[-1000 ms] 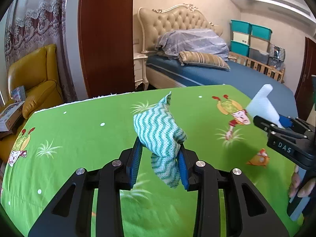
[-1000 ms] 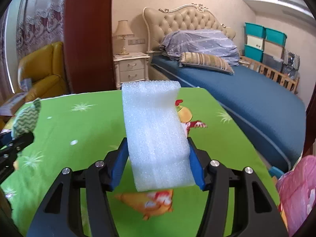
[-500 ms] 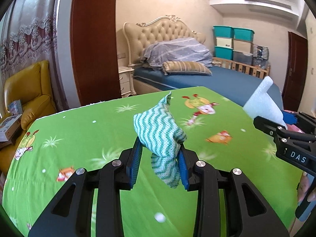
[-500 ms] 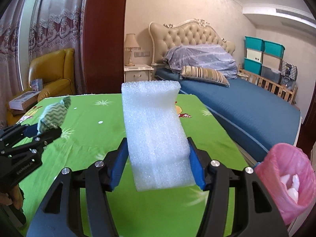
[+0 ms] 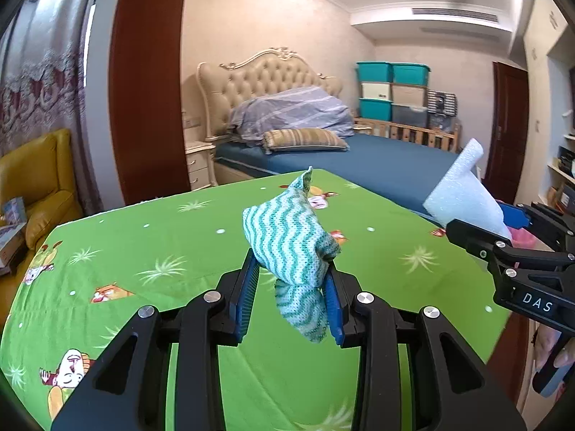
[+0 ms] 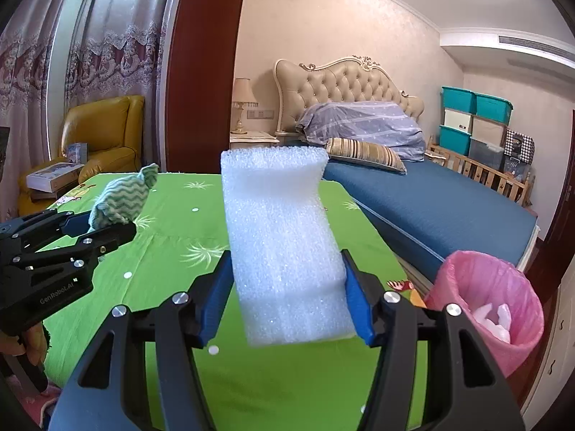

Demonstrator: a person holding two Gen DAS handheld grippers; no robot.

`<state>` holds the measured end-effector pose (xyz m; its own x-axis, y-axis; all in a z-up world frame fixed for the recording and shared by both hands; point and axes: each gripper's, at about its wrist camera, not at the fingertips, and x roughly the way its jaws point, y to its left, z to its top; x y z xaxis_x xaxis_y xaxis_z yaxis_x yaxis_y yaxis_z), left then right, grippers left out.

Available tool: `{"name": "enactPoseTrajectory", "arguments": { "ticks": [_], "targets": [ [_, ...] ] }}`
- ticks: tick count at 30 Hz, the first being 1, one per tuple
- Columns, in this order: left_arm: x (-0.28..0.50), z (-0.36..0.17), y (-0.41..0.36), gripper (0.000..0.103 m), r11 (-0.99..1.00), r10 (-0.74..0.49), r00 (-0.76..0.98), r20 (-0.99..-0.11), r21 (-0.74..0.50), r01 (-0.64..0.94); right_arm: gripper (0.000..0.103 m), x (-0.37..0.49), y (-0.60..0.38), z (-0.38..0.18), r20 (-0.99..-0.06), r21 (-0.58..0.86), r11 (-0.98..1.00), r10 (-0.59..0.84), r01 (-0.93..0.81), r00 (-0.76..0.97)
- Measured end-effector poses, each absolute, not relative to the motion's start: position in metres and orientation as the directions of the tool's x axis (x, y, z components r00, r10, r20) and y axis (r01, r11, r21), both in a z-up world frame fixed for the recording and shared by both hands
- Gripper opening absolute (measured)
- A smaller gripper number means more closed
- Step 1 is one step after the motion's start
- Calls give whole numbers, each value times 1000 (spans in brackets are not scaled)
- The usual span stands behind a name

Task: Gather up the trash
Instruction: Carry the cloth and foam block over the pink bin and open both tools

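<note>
Table: green cartoon cloth; seen from higher than half a second ago, with more ceiling in both views.
Bin: pink liner, white scraps inside, off the table's right edge; shown larger and nearer than before.
Foam: white slab clenched between the right gripper jaws above the table, long axis pointing forward and up, unchanged.
Rag: green-striped wad pinched by the left gripper jaws above the table, twisted tip upward, tail hanging below.
</note>
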<state>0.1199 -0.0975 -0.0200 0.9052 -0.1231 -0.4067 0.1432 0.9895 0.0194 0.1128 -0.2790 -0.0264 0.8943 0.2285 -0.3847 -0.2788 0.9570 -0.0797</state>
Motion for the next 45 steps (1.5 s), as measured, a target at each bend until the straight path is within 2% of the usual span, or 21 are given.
{"name": "enactPoseTrajectory", "arguments": {
  "ticks": [11,22,45],
  "targets": [
    [116,-13,-117,33,977,-180,901,-394,32,209,57,102,-308,-17,-355,-82,964,210,-255,911],
    [130,-5,-151,33,951,-264,875,-405,42,306,57,108,-366,-6,-332,-36,988,129,-149,935],
    [183,-3,-290,33,834,-465,737,-491,37,550,58,113,-513,-15,-334,-41,997,-73,64,940]
  ]
}}
